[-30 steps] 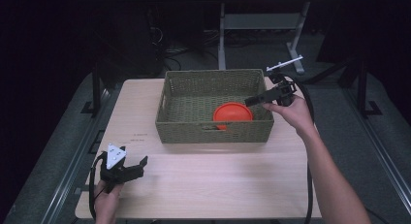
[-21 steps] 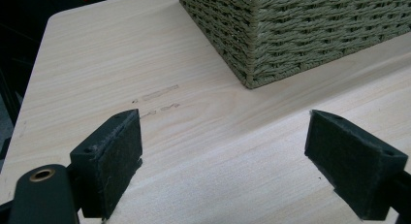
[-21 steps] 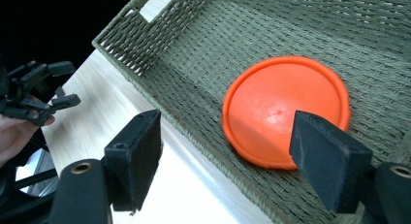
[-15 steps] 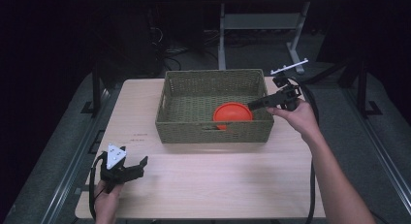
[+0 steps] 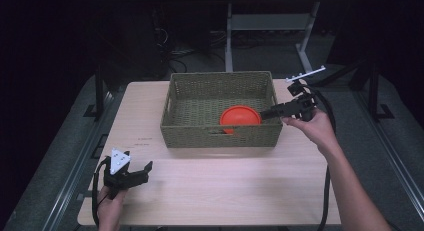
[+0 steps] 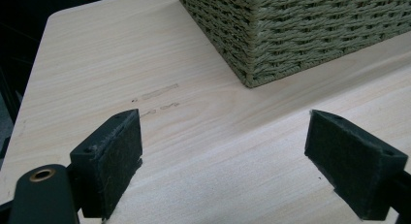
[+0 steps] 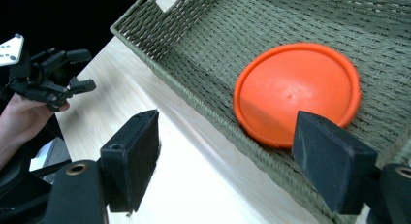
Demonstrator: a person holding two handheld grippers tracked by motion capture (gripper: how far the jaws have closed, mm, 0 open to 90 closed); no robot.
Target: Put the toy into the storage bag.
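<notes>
An orange disc (image 5: 240, 116) lies flat in the right front part of a woven green basket (image 5: 220, 136). My right gripper (image 5: 265, 113) reaches in over the basket's right end and is open, with nothing between its pads. In the right gripper view its jaws (image 7: 228, 156) straddle the basket's rim (image 7: 194, 88), and the orange disc (image 7: 295, 90) lies just beyond them. My left gripper (image 5: 145, 169) rests open on the table near the front left corner. In the left gripper view the jaws (image 6: 223, 161) stand wide over bare wood, and the basket's corner (image 6: 252, 64) is ahead.
The wooden table (image 5: 225, 191) has free room in front of the basket and to its left. Faint marks (image 6: 155, 100) show on the wood left of the basket. The left gripper (image 7: 85, 70) also appears far off in the right gripper view. Dark floor and a metal stand (image 5: 265, 21) lie beyond.
My right hand has drawn the gripper a little to the right and toward the near side, back over the basket's right end. The disc and the left gripper have stayed put.
</notes>
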